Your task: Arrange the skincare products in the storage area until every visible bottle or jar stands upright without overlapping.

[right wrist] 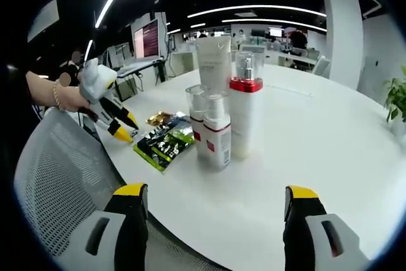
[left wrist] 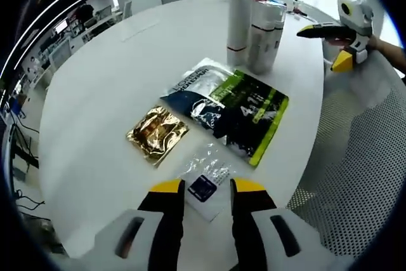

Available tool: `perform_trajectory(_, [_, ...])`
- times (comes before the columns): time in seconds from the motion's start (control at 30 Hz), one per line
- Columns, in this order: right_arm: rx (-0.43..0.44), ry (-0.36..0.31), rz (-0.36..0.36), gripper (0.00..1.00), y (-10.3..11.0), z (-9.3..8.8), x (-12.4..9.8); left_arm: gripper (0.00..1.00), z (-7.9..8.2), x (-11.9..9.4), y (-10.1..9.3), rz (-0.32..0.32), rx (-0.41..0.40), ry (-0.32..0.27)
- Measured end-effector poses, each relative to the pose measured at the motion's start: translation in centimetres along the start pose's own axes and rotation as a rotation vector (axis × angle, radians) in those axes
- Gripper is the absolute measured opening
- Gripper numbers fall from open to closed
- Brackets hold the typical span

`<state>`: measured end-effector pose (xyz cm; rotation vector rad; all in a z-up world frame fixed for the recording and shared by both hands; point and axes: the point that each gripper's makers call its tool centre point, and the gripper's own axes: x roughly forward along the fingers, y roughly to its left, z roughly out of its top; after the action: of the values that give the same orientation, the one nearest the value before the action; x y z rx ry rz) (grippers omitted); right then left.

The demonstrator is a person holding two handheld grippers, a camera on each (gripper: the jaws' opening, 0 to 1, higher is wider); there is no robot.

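- L gripper (left wrist: 207, 187): jaws spread, over clear sachet (left wrist: 209, 179) nr table (left wrist: 95, 106) edge.
- R gripper (right wrist: 216, 195): jaws wide, empty.
- Bottles (right wrist: 219, 122) upright, touching; prob. rigid, top-heavy, slick. Grip mid-body.
- Foil pouches (left wrist: 228, 109) flat, limp; pinch by an edge.

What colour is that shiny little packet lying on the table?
Gold foil packet, clearest in the left gripper view.

Wide bare stretches of the white tabletop (left wrist: 95, 93) lie open around a tight cluster of upright bottles (right wrist: 219, 115), which stand touching one another near the rim. Flat sachets, among them a gold sachet (left wrist: 157, 132) and a dark green pouch (left wrist: 250, 115), cover the surface just ahead of the left claw (left wrist: 207, 186). A mesh chair (right wrist: 63, 169) crowds the table's edge.
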<state>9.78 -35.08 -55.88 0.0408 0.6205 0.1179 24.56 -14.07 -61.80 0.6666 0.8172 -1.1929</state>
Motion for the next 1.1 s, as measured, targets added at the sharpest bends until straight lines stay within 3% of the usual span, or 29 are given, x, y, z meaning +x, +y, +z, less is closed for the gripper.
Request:
perform_trajectory(0.13, [-0.001, 0.001, 0.001, 0.95, 0.1, 0.0, 0.0, 0.25, 0.1, -0.1, -0.1, -0.002, -0.004, -0.005])
perform_trajectory(0.23, [-0.001, 0.004, 0.002, 0.95, 0.1, 0.0, 0.0, 0.36, 0.4, -0.7, -0.4, -0.018, -0.035, -0.023])
perform_trajectory(0.4, [-0.003, 0.015, 0.012, 0.95, 0.3, -0.2, 0.1, 0.37, 2.6, -4.2, 2.0, 0.041, -0.176, -0.157])
perform_trajectory(0.57, [0.001, 0.016, 0.015, 0.95, 0.4, -0.2, 0.1, 0.39, 3.1, -8.2, 4.5, 0.136, -0.288, -0.257])
perform_trajectory(0.67, [0.012, -0.018, -0.004, 0.99, -0.1, 0.3, 0.0, 0.53, 2.8, -10.0, 5.6, 0.209, -0.295, -0.337])
perform_trajectory(0.73, [0.042, -0.04, -0.004, 0.99, -0.2, 0.6, -0.1, 0.68, 2.8, -11.0, 5.1, 0.251, -0.23, -0.404])
perform_trajectory(0.83, [0.035, -0.033, -0.002, 0.99, -0.2, 0.4, 0.0, 0.94, 3.5, -11.2, 3.5, 0.223, -0.203, -0.491])
perform_trajectory(0.9, [0.041, -0.04, 0.008, 0.99, 0.1, 0.6, 0.1, 0.96, 4.2, -11.3, 2.3, 0.194, -0.213, -0.55])
perform_trajectory(1.0, [0.046, -0.046, 0.004, 0.99, 0.0, 0.6, 0.1, 0.99, 4.8, -10.9, 2.0, 0.198, -0.212, -0.634])
perform_trajectory(1.1, [0.047, -0.045, 0.001, 0.99, 0.0, 0.6, 0.1, 0.99, 4.0, -10.1, 2.4, 0.2, -0.232, -0.579])
